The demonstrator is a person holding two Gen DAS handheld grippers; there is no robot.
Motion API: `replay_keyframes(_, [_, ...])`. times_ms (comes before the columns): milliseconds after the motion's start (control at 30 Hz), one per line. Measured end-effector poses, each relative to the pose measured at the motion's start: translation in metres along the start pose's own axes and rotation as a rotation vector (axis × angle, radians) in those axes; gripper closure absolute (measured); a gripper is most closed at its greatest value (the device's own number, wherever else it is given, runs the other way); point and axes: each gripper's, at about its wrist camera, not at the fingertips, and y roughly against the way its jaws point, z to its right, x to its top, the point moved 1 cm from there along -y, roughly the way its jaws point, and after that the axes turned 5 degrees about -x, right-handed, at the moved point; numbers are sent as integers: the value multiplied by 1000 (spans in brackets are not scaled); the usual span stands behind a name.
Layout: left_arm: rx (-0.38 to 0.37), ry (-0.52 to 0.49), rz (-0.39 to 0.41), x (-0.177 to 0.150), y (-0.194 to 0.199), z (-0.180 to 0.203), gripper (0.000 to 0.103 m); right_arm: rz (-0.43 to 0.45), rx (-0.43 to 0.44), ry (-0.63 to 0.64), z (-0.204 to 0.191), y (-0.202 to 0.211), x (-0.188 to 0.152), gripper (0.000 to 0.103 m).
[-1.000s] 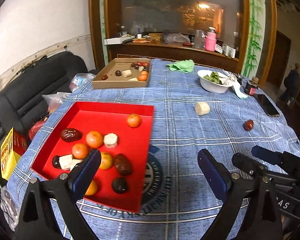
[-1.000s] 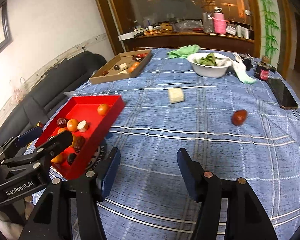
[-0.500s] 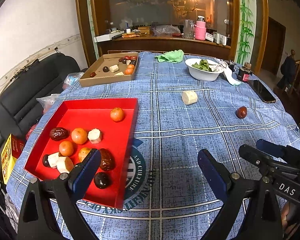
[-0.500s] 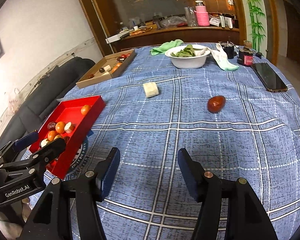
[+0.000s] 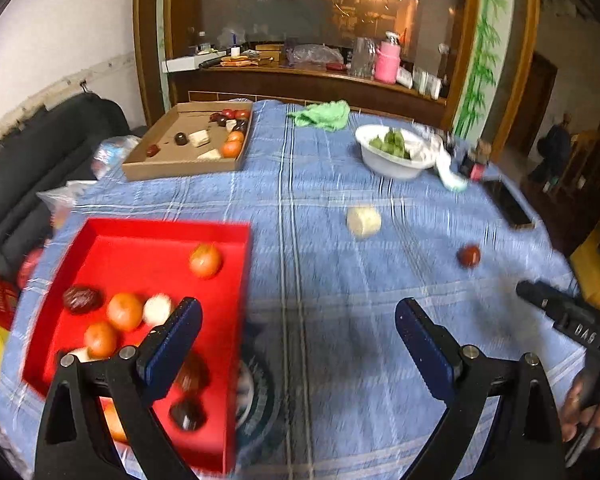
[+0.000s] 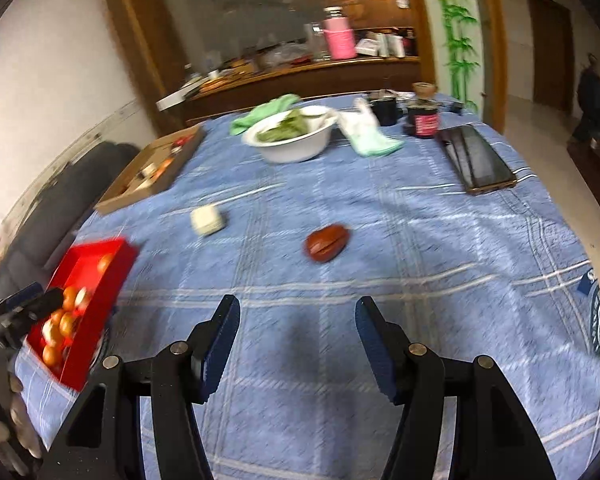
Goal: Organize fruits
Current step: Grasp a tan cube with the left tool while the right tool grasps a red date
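Fruits are seen in three places on the counter [image 5: 324, 200], which is covered by a blue checked cloth. A red tray [image 5: 148, 240] is set at the near left edge, and oranges [image 5: 125, 311], dark dates [image 5: 82, 299] and pale pieces [image 5: 157, 309] are gathered in it; one orange [image 5: 205, 261] is kept apart toward its far right corner. A cardboard box [image 5: 172, 168] is placed at the far left corner, with more fruit inside. Two pieces are left loose on the cloth toward the middle: a pale chunk [image 6: 207, 220] and, to its right and well apart from it, a reddish-brown date [image 6: 326, 243].

The left tool [image 5: 298, 318] is held released above the near edge, nothing between its blue fingers [image 5: 172, 344], its left finger seen over the tray. The right tool [image 6: 297, 320] is likewise held released and empty over bare cloth, with the date ahead of it and not touched.

A white bowl [image 6: 296, 148] of greens, a green cloth [image 5: 322, 114], a dark jar [image 6: 423, 120] and a phone [image 6: 476, 160] are ranged along the far and right edges.
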Motion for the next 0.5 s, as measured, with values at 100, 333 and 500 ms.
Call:
replay_keyframes(100, [-42,63,-16,23,-28,-11,6,1,13,-52,13,-17,18,38])
replay_keyframes(333, [-124,160,-74,40,-84,-12,6,-74,-14,-88,13,-78,42,39])
replay_keyframes(500, [-131,143,-106,46,-120,4,7,-108,-20,-89,10,-105,41,39])
